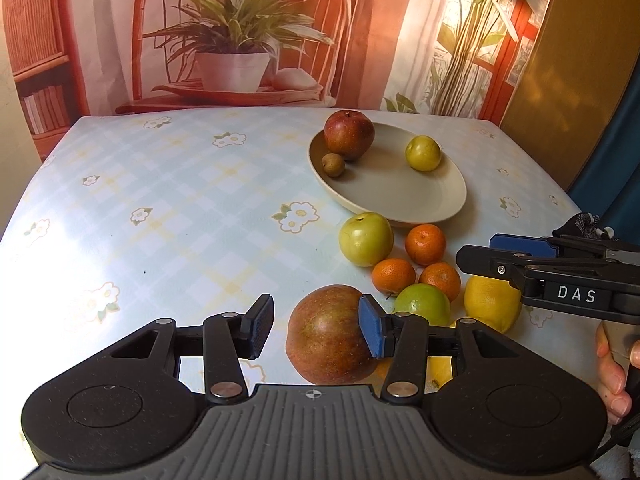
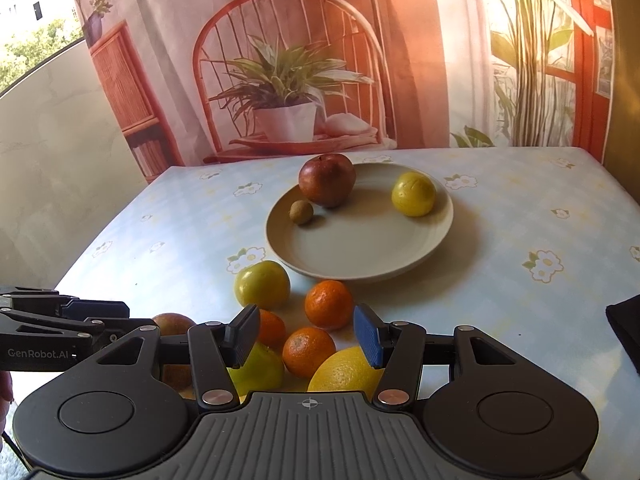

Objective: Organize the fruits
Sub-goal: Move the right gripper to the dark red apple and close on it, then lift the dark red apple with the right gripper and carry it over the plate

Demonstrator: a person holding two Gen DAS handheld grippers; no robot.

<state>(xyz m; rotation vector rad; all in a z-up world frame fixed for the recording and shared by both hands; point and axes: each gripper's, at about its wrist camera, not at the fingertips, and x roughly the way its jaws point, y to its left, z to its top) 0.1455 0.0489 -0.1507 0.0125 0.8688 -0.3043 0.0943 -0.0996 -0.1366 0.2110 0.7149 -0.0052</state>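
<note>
My left gripper [image 1: 316,328] stands open around a large red-green apple [image 1: 328,344] on the table; the blue pad lies against its right side and the black pad stays clear of its left. My right gripper [image 2: 306,336] is open, hovering over a cluster of three tangerines [image 2: 309,352], a lemon [image 2: 344,370] and a green apple [image 2: 260,368], gripping nothing. Farther back, the beige plate [image 2: 360,248] holds a dark red apple [image 2: 327,185], a small brown fruit [image 2: 301,212] and a yellow-green fruit [image 2: 414,194]. Another green apple [image 2: 262,284] lies by the plate's near rim.
The table wears a pale blue flowered cloth [image 1: 180,208], with open cloth to the left of the fruit. A printed backdrop [image 1: 240,40] hangs right behind the far edge. A dark object [image 2: 624,332] sits at the right edge. A hand [image 1: 612,376] holds the right gripper's handle.
</note>
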